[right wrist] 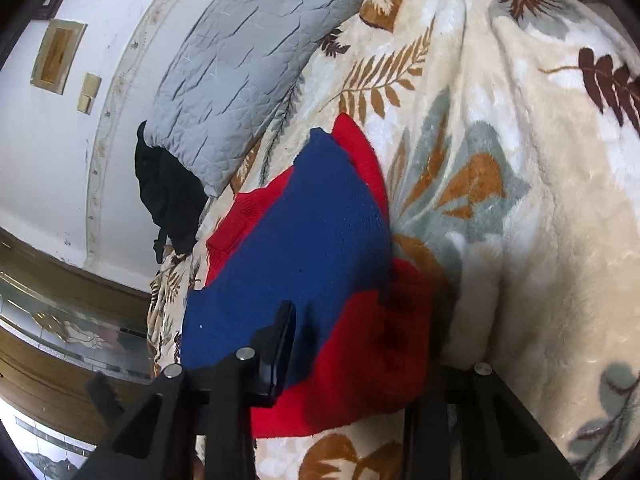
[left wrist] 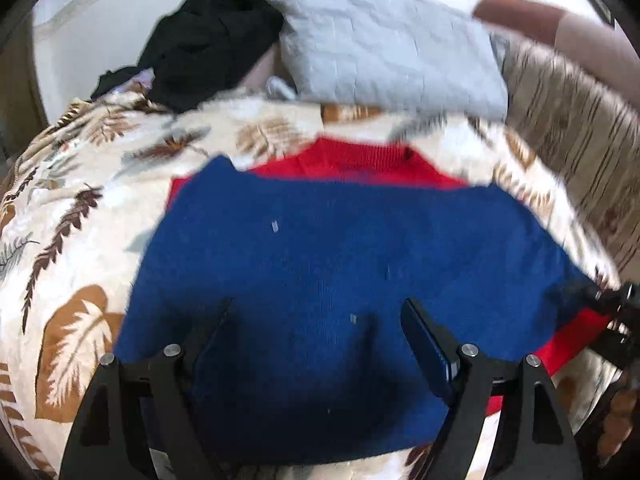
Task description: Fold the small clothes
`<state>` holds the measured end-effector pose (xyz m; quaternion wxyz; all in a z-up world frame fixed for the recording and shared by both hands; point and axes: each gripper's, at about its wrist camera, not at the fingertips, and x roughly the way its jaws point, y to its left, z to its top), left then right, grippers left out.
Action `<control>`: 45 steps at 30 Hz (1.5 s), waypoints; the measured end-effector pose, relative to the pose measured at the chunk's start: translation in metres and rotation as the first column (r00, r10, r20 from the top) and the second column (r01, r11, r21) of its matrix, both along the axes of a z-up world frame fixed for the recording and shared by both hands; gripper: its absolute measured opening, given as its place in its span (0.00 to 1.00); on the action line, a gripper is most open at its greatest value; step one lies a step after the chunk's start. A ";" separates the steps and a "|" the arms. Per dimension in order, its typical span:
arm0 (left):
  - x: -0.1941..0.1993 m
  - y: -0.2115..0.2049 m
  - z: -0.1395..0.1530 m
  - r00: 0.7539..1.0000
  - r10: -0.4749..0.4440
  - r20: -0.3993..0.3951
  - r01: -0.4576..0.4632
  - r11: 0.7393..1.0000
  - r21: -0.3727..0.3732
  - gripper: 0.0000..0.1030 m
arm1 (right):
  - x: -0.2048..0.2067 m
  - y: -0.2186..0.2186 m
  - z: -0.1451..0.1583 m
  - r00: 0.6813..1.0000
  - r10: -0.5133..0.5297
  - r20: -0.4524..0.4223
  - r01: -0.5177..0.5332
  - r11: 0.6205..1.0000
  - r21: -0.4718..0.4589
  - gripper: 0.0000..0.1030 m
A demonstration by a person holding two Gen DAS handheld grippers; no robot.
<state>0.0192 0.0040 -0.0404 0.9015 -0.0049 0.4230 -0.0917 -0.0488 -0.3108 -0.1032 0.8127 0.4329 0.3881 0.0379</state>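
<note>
A small blue and red knit sweater [left wrist: 320, 248] lies on a cream leaf-print blanket [left wrist: 80, 200], blue part on top with red showing at the far edge and at the right. My left gripper [left wrist: 316, 308] is open just above the blue cloth, holding nothing. In the right wrist view the sweater [right wrist: 312, 240] lies ahead with a red part [right wrist: 360, 360] nearest. My right gripper [right wrist: 360, 320] is open; its left finger [right wrist: 280, 344] rests over the cloth, and its right finger is hidden under the red fold. The right gripper also shows in the left wrist view [left wrist: 612, 304] at the sweater's right edge.
A grey quilted pillow [left wrist: 384, 48] and a black garment [left wrist: 208, 40] lie at the bed's far end against a white wall. The person's arm [left wrist: 560, 28] reaches in at the upper right. In the right wrist view the blanket [right wrist: 520, 200] bulges up to the right.
</note>
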 end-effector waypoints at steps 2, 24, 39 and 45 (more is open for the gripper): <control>0.003 0.000 -0.003 1.000 0.004 -0.005 -0.004 1.000 -0.004 0.80 | 0.001 0.002 0.006 1.000 0.002 0.016 -0.002 1.000 -0.016 0.35; 0.010 -0.004 -0.028 0.998 -0.024 -0.058 0.030 0.994 0.108 0.83 | 0.000 -0.008 -0.004 0.995 0.048 -0.084 -0.053 0.997 -0.059 0.22; 0.009 -0.003 -0.029 0.998 -0.041 -0.038 0.045 0.994 0.097 0.84 | 0.117 -0.040 0.023 0.978 0.159 -0.133 -0.189 0.949 -0.253 0.69; 0.009 -0.003 -0.031 0.998 -0.049 -0.032 0.052 0.994 0.093 0.85 | 0.135 -0.016 0.023 0.962 0.212 -0.172 -0.264 0.885 -0.385 0.15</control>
